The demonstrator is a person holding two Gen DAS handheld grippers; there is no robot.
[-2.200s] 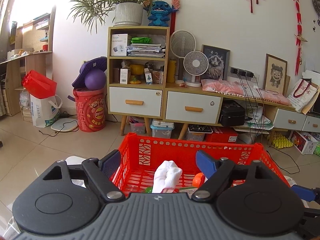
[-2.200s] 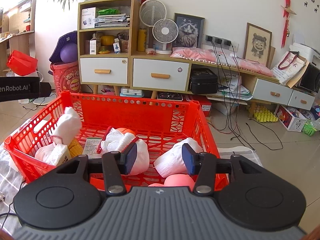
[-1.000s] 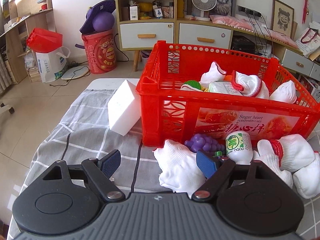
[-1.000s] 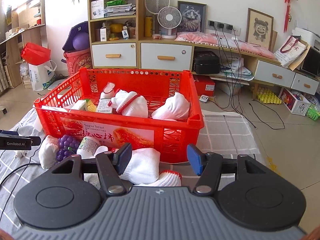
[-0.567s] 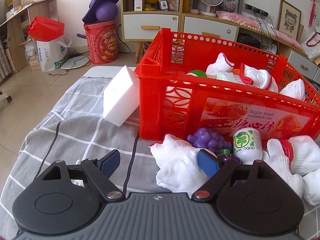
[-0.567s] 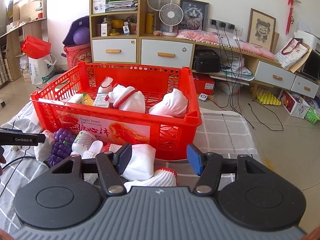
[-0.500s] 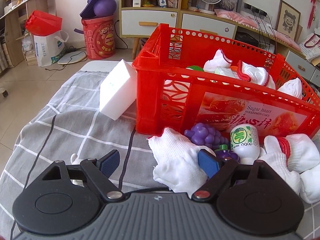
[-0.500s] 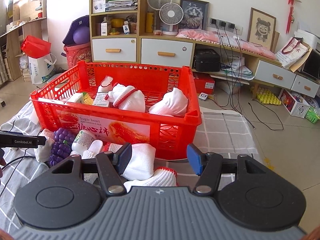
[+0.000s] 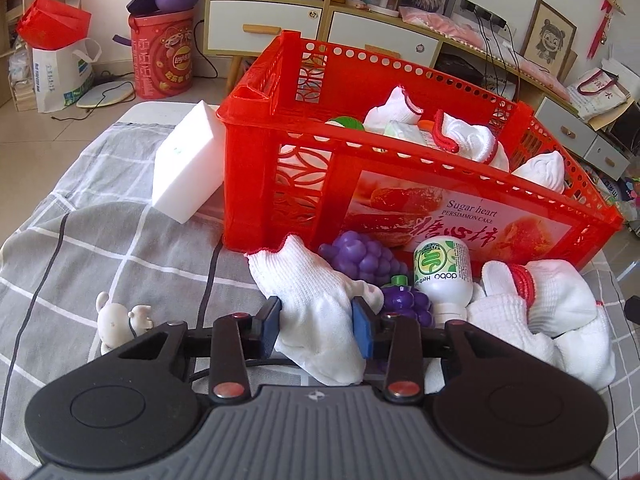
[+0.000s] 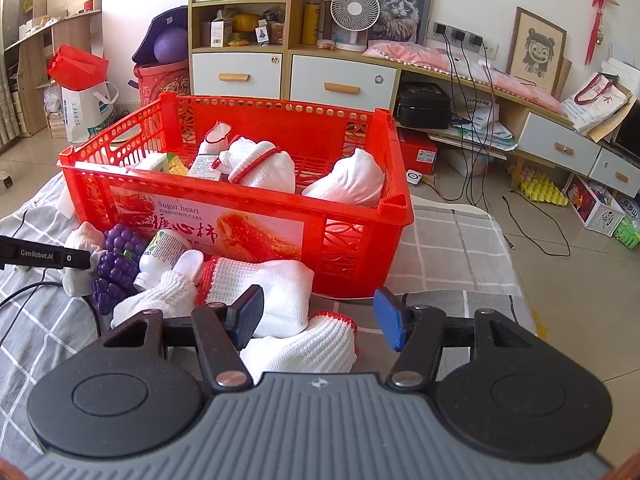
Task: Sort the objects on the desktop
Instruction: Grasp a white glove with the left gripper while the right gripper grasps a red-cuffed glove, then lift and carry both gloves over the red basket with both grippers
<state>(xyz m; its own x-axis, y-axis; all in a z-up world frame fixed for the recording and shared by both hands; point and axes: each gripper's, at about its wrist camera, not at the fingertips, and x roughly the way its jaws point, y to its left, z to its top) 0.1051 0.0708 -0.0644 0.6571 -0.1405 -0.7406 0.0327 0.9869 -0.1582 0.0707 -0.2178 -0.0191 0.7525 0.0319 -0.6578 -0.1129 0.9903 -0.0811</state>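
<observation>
A red plastic basket [image 9: 400, 148] [image 10: 248, 216] stands on the grey checked cloth and holds several white gloves and small packs. In front of it lie a white glove [image 9: 316, 300], purple toy grapes [image 9: 360, 256] [image 10: 116, 268], a small white bottle [image 9: 440, 276] [image 10: 160, 256] and more white gloves [image 9: 552, 304] [image 10: 276, 292]. My left gripper [image 9: 318, 324] is shut on the white glove, its blue pads pressing both sides. My right gripper [image 10: 320, 320] hangs open above a red-cuffed glove [image 10: 308, 344] near the basket's right corner.
A white foam block [image 9: 188, 160] leans on the basket's left side. A small white figurine [image 9: 116, 316] and a black cable [image 10: 28, 292] lie on the cloth. Beyond the table are shelves, drawers, a red barrel [image 9: 160, 60] and floor clutter.
My left gripper came down from above the basket to the glove in front and shut on it. My right gripper pulled back to the near side of the basket and stayed open.
</observation>
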